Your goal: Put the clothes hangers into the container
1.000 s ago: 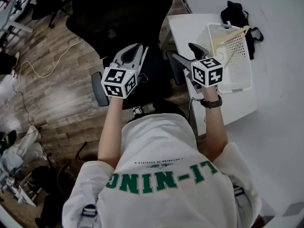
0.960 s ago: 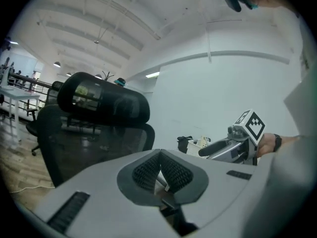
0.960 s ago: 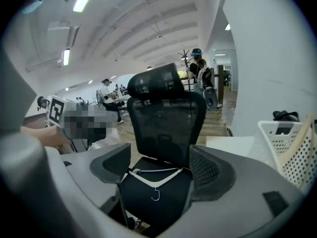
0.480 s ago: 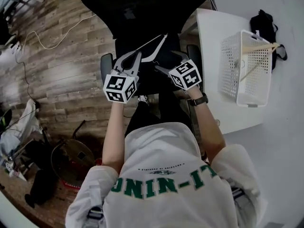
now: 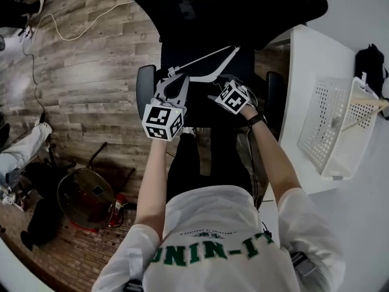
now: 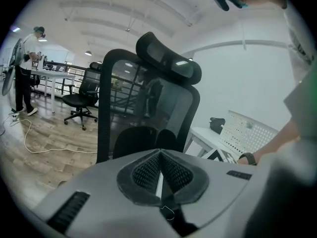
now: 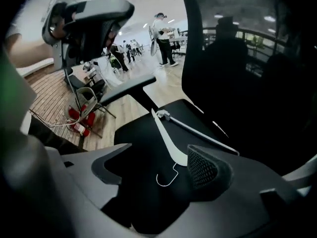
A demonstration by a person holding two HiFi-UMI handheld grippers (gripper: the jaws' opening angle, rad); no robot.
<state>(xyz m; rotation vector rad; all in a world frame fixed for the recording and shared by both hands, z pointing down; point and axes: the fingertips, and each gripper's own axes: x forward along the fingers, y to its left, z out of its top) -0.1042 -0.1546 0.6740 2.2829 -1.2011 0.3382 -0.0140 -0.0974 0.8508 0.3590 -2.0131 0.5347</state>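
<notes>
A white clothes hanger [image 5: 203, 59] with a wire hook lies flat on the black chair seat [image 5: 200, 108]. My right gripper [image 5: 217, 90] hovers low over it. In the right gripper view the hanger [image 7: 168, 143] runs away from me and its hook sits between the jaws of the right gripper [image 7: 158, 157], which are closing without touching it. My left gripper [image 5: 176, 73] is shut with nothing in it, beside the hanger's left end. The left gripper [image 6: 159, 152] faces the chair back. A white perforated basket [image 5: 322, 132] on the table holds a wooden hanger [image 5: 368, 104].
The chair's armrests [image 5: 144, 84] flank the seat and its tall backrest [image 6: 148, 108] rises behind. The white table [image 5: 298, 72] stands to the right with a black bag [image 5: 371, 59] on it. A cable [image 5: 79, 29] and a stool [image 5: 85, 199] are on the wooden floor.
Both grippers swung away from the basket, leftwards and down over the chair seat. The right gripper has dropped onto the white hanger's hook. The left gripper stayed shut.
</notes>
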